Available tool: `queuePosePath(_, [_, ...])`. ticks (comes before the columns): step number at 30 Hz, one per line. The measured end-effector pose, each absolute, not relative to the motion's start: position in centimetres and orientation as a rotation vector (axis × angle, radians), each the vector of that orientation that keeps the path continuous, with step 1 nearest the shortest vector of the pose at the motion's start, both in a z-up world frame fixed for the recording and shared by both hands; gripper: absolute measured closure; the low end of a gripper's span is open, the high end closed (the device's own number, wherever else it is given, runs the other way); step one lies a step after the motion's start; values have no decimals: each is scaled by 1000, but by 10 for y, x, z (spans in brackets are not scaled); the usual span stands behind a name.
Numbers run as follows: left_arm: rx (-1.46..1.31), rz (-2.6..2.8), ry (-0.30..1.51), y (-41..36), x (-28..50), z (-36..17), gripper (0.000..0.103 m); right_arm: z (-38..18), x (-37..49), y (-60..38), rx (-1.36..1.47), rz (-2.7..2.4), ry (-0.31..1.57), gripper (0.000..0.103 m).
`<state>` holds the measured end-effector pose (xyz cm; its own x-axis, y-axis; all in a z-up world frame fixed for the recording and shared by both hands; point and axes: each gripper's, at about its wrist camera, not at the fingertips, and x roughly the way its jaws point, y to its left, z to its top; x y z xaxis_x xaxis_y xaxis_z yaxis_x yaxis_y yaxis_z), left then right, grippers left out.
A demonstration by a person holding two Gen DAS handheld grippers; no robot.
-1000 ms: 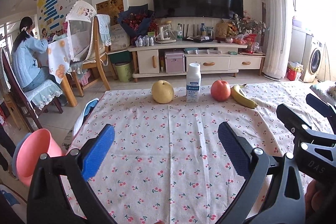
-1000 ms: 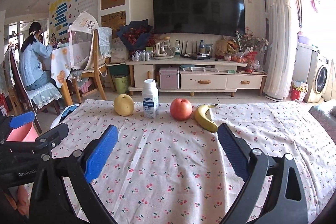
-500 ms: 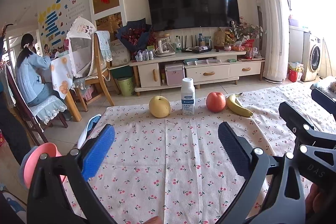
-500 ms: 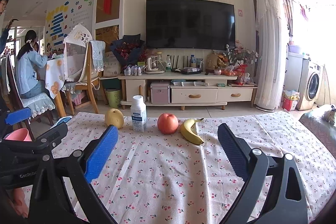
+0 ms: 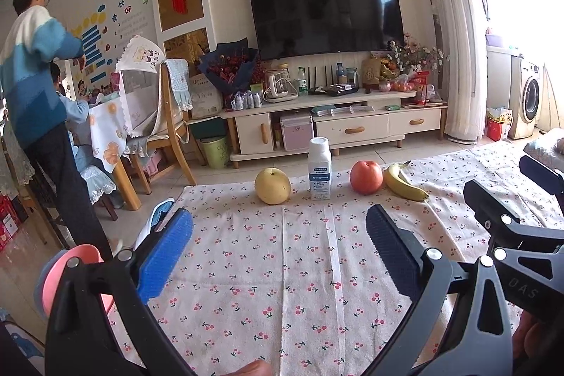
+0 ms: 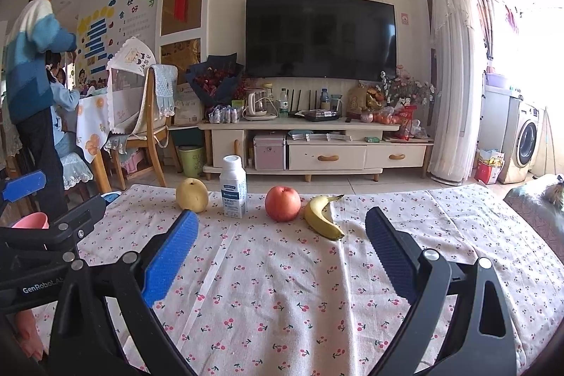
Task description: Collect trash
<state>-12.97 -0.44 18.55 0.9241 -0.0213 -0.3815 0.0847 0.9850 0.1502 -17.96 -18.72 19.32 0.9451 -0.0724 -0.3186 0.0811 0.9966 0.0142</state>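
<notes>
White bottle [image 5: 319, 168] upright on cherry tablecloth [image 5: 303, 270], well ahead of left gripper [image 5: 278, 245] and right gripper [image 6: 280, 247], both spread wide, holding nothing

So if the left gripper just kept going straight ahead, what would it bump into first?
Probably the white bottle: it stands almost centred between the open left gripper fingers, across the cherry-print tablecloth. The yellow pear sits just to its left. Depth is hard to judge.

Both grippers [image 5: 278, 231] [image 6: 282, 231], jaws wide apart
</notes>
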Motion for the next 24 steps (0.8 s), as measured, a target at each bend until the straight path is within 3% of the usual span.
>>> queuePosePath(24, [126, -78, 386, 8, -118, 169, 4, 176, -160, -171, -8, -73, 372, 8])
